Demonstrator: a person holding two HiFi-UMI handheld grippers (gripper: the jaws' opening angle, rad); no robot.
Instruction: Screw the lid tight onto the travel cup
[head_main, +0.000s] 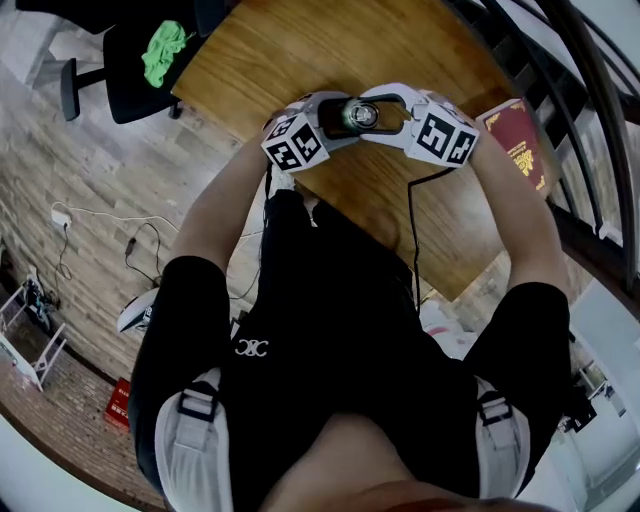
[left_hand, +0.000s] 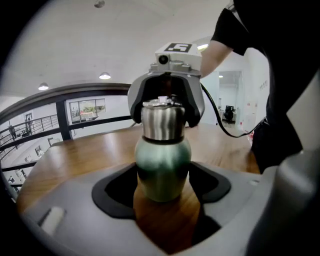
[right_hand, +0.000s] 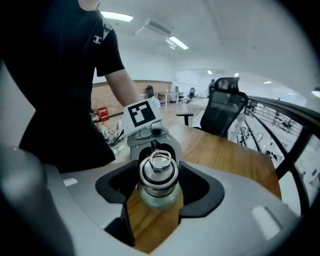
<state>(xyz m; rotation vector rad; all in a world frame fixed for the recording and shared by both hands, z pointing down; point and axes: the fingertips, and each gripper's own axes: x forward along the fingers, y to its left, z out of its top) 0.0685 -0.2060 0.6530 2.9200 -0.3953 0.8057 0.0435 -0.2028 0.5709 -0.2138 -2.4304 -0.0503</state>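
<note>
While the travel cup (left_hand: 162, 170) stands upright on the wooden table (head_main: 300, 55) straight in front of the person, both grippers close in on it from opposite sides, so that the head view shows only its dark top between the two marker cubes. Its body is a rounded, matte pale green that swells below a dark seam. Above that seam sits the lid (left_hand: 161, 120), a straight-sided cylinder of brushed steel that looks level on the body. From above, the right gripper view shows the lid's top as concentric steel rings with a small metal loop (right_hand: 160, 161) lying on it. The left gripper (left_hand: 163, 192) works low: its jaws stand fairly wide and its black pads lie against either flank of the green body, with no gap showing on either side and bare wood visible below the cup's base. The right gripper (right_hand: 159, 187) works higher, at lid height, facing the left one across the cup. Its jaws also stand wide, about the breadth of the lid, and the textured pads meet the steel sides left and right. A black cable trails from the right gripper across the table toward the person
</note>
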